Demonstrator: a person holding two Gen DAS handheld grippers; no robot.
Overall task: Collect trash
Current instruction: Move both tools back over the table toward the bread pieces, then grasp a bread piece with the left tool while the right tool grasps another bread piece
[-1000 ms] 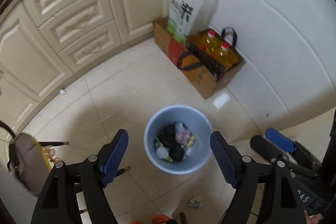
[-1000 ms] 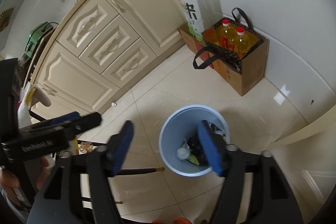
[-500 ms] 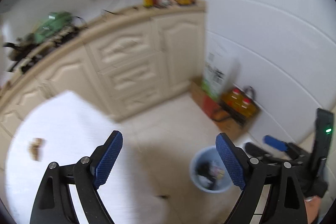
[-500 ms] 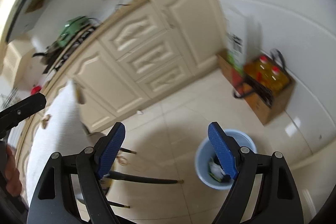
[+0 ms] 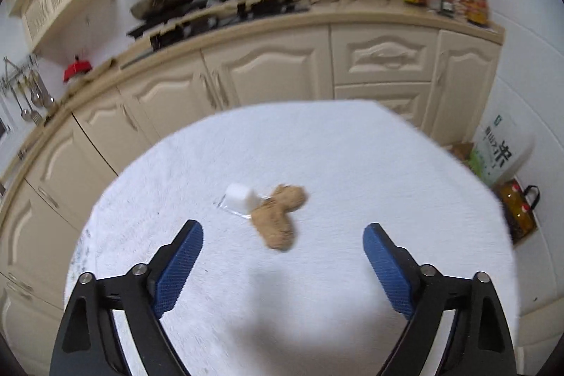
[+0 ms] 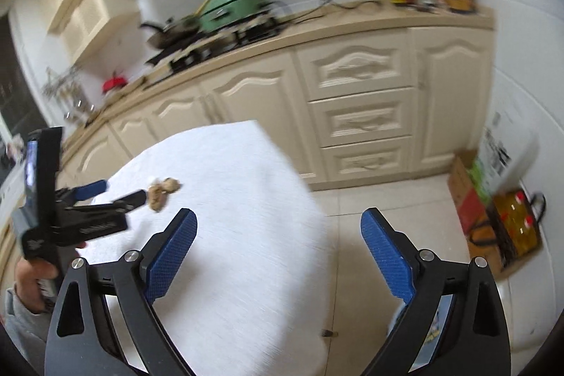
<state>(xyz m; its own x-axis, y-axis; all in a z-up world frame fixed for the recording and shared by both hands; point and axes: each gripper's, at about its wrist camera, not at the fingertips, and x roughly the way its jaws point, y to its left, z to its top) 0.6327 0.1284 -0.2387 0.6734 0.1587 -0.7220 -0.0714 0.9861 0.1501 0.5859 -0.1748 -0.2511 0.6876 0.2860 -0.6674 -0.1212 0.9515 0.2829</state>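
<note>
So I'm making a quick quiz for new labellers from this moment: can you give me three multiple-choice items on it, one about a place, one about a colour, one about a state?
1. Where does the small white cube lie?
A. on the floor tiles
B. on the white tablecloth, against the brown crumpled scrap
C. on the kitchen counter

2. What colour are the pads of the left gripper?
A. blue
B. red
C. green

3. How does the right gripper stand?
A. shut on the cube
B. shut on the scrap
C. apart, nothing between its jaws

Key: 1 B, the left wrist view shows the cube on the cloth, touching the scrap. 2 A, both pads are blue. 3 C, the right wrist view shows its jaws opening wide with only cloth and floor behind the gap.
</note>
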